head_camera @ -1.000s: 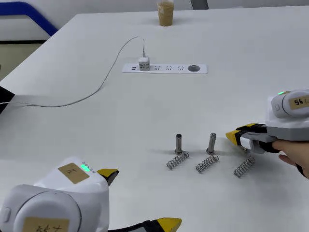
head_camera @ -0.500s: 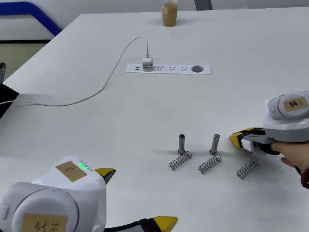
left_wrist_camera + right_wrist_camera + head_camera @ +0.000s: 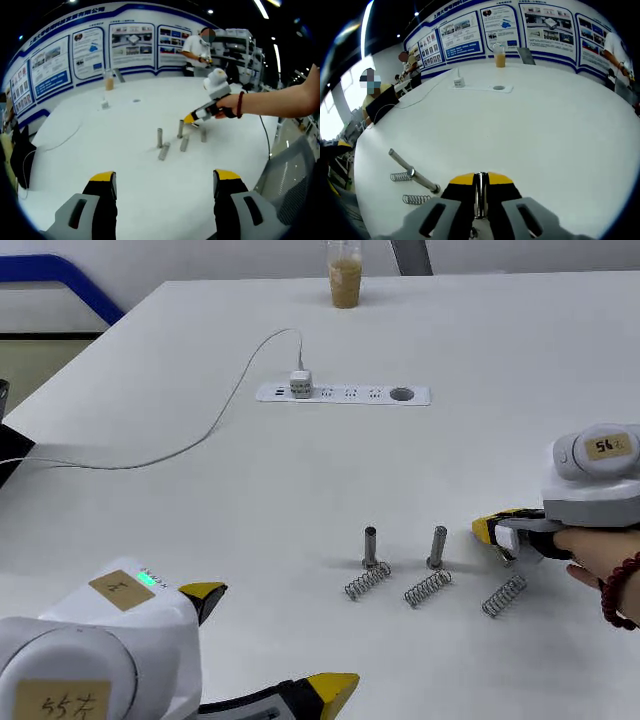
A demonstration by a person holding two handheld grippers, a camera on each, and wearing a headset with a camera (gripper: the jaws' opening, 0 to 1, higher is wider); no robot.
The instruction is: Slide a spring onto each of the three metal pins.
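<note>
Two metal pins (image 3: pixel 370 545) (image 3: pixel 438 545) stand upright on the white table. Three springs (image 3: pixel 367 581) (image 3: pixel 428 588) (image 3: pixel 504 595) lie flat just in front of them. My right gripper (image 3: pixel 488 531) hovers low, right of the pins, and is shut on a thin metal pin (image 3: pixel 480 197) that shows between its jaws. From that gripper's view, one standing pin (image 3: pixel 413 173) and two springs (image 3: pixel 400 176) (image 3: pixel 417 199) lie to the left. My left gripper (image 3: pixel 268 640) is open and empty near the table's front edge, facing the pins (image 3: pixel 160 137) (image 3: pixel 180 128).
A white power strip (image 3: pixel 343 394) with a plugged charger and a cable (image 3: pixel 215 420) lies further back. A cup of brown drink (image 3: pixel 345 275) stands at the far edge. A person stands beyond the table (image 3: pixel 197 47) in the left gripper view.
The head camera has shifted a little, so the whole picture moved. Both grippers, pins and springs keep about the same places relative to each other.
</note>
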